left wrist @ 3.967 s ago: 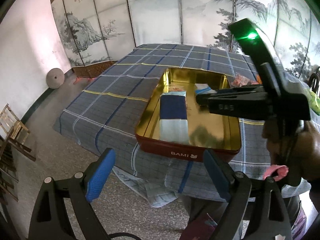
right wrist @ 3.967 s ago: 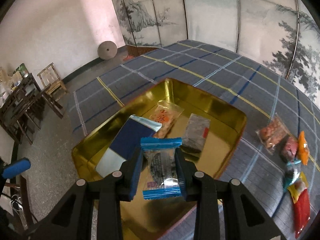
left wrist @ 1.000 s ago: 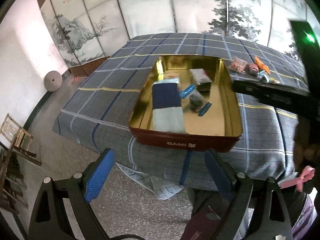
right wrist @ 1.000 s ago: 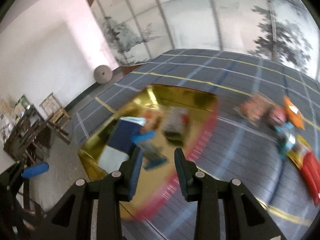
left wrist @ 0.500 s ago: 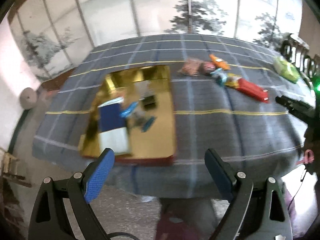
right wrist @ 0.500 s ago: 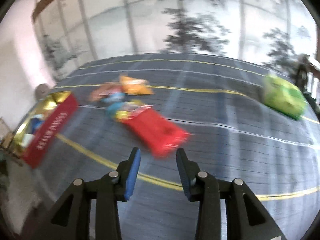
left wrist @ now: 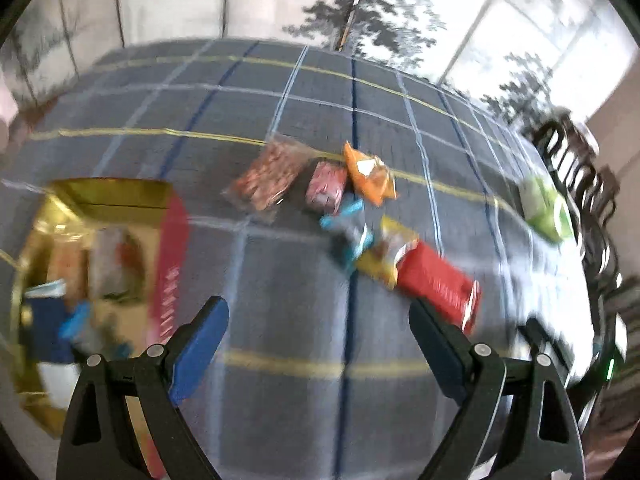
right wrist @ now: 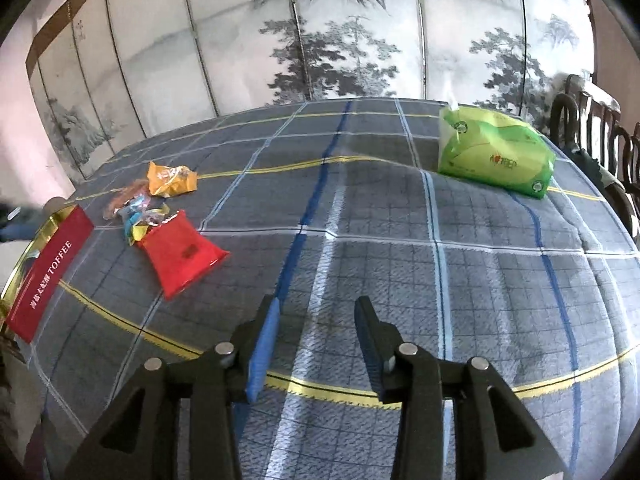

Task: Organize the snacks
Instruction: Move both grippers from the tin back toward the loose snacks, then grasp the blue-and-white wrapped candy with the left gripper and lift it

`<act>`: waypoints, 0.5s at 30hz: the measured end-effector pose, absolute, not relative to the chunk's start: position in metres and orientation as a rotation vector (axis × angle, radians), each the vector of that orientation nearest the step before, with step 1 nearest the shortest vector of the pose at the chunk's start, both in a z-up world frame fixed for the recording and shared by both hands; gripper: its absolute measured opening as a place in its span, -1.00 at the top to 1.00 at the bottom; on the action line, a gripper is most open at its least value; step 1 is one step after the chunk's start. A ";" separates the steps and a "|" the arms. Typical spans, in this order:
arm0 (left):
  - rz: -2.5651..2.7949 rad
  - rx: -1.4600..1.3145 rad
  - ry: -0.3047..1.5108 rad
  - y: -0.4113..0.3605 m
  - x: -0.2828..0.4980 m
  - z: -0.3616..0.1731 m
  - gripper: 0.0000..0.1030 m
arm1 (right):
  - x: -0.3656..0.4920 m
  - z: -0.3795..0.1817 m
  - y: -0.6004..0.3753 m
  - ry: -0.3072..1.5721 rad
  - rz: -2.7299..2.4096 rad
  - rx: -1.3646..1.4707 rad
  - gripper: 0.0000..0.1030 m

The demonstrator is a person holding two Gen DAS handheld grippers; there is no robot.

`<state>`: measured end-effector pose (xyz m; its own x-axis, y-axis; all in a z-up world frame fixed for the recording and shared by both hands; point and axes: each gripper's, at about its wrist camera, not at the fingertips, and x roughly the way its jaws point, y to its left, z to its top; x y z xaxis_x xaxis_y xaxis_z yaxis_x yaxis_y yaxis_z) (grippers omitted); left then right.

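The left gripper (left wrist: 318, 332) hung over the plaid cloth (left wrist: 288, 312) covering the surface, its jaws spread wide with nothing between them. The right gripper (right wrist: 316, 340) hovered over a bare stretch of the same cloth (right wrist: 400, 220); its jaws stood partly apart, had just been opening, and held nothing.

The loose snacks lay in a small heap on the cloth, ahead of the left gripper. A red packet (left wrist: 438, 286) lay nearest, its far end touching a yellow one (left wrist: 384, 256). Beyond these lay a blue-ended wrapper (left wrist: 348, 228), a pink packet (left wrist: 326, 192), an orange one (left wrist: 370, 176) and a clear bag of reddish pieces (left wrist: 270, 178), all close together. In the right view the same heap sat well to the left of the jaws, the red packet (right wrist: 182, 252) at its near edge.

The tin (left wrist: 168, 256), red outside and gold inside, stood left of the heap and apart from it. Several snacks already lay inside, too blurred to tell apart. A green tissue pack (right wrist: 494, 158) lay far off on the right.
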<state>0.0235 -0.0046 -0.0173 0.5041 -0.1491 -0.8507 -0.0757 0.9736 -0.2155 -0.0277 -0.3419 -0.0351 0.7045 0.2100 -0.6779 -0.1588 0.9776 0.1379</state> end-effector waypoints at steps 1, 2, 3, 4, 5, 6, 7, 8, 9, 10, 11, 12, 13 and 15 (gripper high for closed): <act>-0.044 -0.262 1.054 -0.005 0.033 -0.021 -0.74 | -0.028 -0.036 -0.340 0.758 0.214 0.064 0.22; -0.046 -0.297 1.061 -0.005 0.043 -0.024 -0.74 | -0.028 -0.035 -0.338 0.749 0.224 0.054 0.22; -0.048 -0.328 1.063 -0.005 0.052 -0.027 -0.74 | -0.029 -0.035 -0.336 0.742 0.229 0.046 0.22; -0.046 -0.343 1.063 -0.007 0.059 -0.030 -0.74 | -0.031 -0.035 -0.334 0.739 0.240 0.037 0.22; -0.037 -0.352 1.064 -0.008 0.066 -0.032 -0.74 | -0.031 -0.034 -0.332 0.737 0.255 0.033 0.22; -0.026 -0.353 1.066 -0.010 0.072 -0.034 -0.74 | -0.031 -0.034 -0.333 0.736 0.260 0.034 0.22; -0.017 -0.348 1.069 -0.011 0.077 -0.036 -0.74 | -0.031 -0.035 -0.334 0.737 0.263 0.041 0.22; -0.005 -0.344 1.079 -0.012 0.081 -0.040 -0.74 | -0.031 -0.034 -0.335 0.735 0.270 0.051 0.22; 0.001 -0.345 1.088 -0.013 0.087 -0.042 -0.74 | -0.032 -0.034 -0.336 0.731 0.278 0.058 0.22; 0.004 -0.352 1.096 -0.014 0.089 -0.045 -0.74 | -0.033 -0.033 -0.337 0.725 0.284 0.065 0.22; 0.013 -0.355 1.098 -0.014 0.091 -0.047 -0.74 | -0.033 -0.033 -0.338 0.721 0.288 0.068 0.22; 0.028 -0.354 1.098 -0.014 0.092 -0.049 -0.74 | -0.034 -0.032 -0.338 0.718 0.293 0.070 0.21; 0.038 -0.355 1.097 -0.014 0.092 -0.050 -0.74 | -0.034 -0.032 -0.338 0.717 0.296 0.071 0.21; 0.055 -0.359 1.102 -0.014 0.093 -0.055 -0.71 | -0.034 -0.032 -0.338 0.716 0.300 0.072 0.21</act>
<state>0.0934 -0.0142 -0.0547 0.4568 -0.1330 -0.8796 -0.2204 0.9410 -0.2567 -0.0337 -0.3383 -0.0320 0.7136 0.2952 -0.6354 -0.2461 0.9547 0.1672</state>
